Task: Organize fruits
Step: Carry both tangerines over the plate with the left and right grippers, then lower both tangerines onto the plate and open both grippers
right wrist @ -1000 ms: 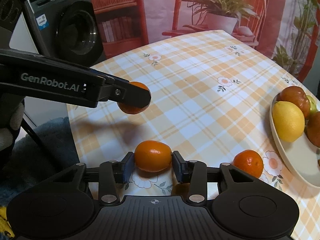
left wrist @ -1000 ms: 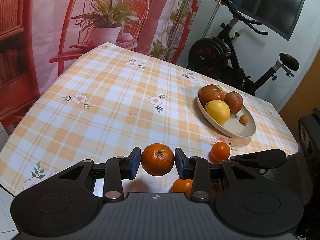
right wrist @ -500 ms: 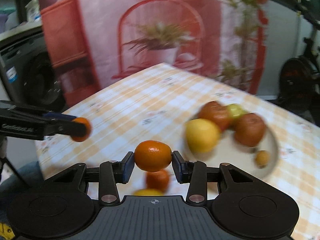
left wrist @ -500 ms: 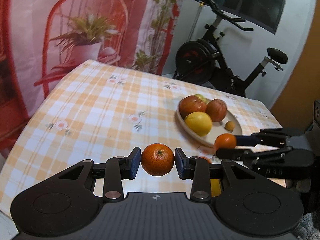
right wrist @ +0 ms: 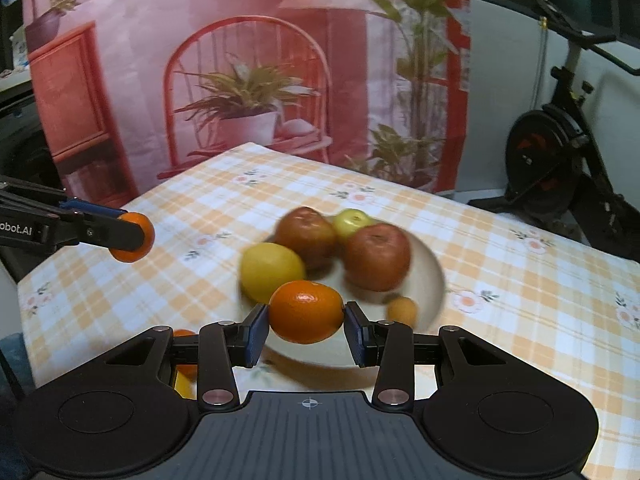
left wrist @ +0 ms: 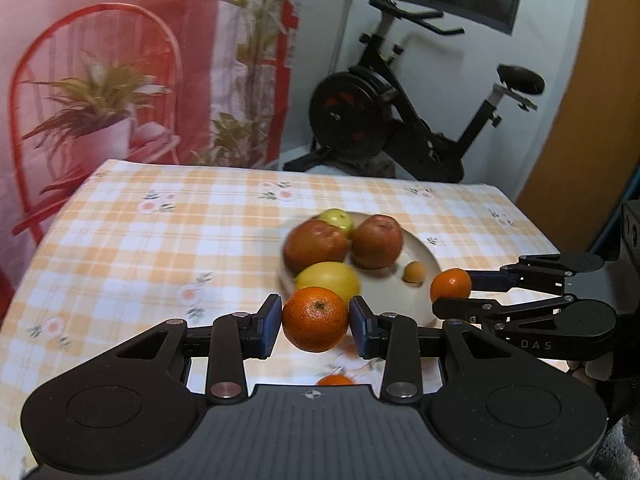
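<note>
A mandarin (left wrist: 315, 319) is clamped in the left claw (left wrist: 315, 326), a tangerine (right wrist: 306, 311) in the right claw (right wrist: 306, 330), both held over the plate (right wrist: 434, 276) on the desk (left wrist: 120, 240)

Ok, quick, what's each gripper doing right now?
Left gripper: closed on a mandarin, lifted near the plate.
Right gripper: closed on another mandarin, lifted over the plate's near edge.

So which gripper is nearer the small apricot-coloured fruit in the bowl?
Right. The right gripper, shut on a mandarin, hangs just beside the small fruit at the bowl rim. The left gripper, holding its own mandarin, sits farther off, before the lemon.
</note>
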The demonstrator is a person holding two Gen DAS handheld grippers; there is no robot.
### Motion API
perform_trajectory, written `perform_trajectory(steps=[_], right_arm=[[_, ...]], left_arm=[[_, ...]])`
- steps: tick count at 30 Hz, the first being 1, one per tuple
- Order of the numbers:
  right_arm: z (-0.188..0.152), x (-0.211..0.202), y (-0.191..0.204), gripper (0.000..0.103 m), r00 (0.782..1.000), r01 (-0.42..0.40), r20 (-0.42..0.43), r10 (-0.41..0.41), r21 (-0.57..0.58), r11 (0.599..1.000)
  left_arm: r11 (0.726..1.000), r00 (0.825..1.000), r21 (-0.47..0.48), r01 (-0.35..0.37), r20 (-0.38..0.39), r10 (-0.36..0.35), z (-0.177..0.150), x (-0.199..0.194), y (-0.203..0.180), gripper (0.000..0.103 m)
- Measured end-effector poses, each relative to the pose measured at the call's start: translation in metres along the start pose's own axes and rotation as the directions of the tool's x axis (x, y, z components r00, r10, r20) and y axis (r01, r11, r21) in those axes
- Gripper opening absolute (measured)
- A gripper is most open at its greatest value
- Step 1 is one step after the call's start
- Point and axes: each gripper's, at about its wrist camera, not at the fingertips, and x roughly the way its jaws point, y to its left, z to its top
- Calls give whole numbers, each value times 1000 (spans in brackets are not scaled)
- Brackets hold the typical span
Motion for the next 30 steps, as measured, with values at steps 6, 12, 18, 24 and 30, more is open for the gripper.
perform_trajectory(steps=[6,12,18,24,30], right_arm=[[-4,5,-29,38,1000,19,-17,-19,1,1000],[-10,24,-48,38,999,20,-34,-19,24,1000],[-8,46,-48,38,999,-17,-52,17,-2,1000],[-3,58,-53,38,998,-10,-58,9,-28,1000],[-6,67,-55,38,997,11,-73,-17,-84,996]], left_arm=[[998,999,44,34,-27,-33,15,39,-23,39],[994,996,102,46,-77,-39,30,82,-39,39],[990,990,130,54,-139,-36,36,117,-44,39],[988,984,139,66,-176,-41,37,133,-46,39],[988,981,142,64,-192,-36,39,146,-47,39]])
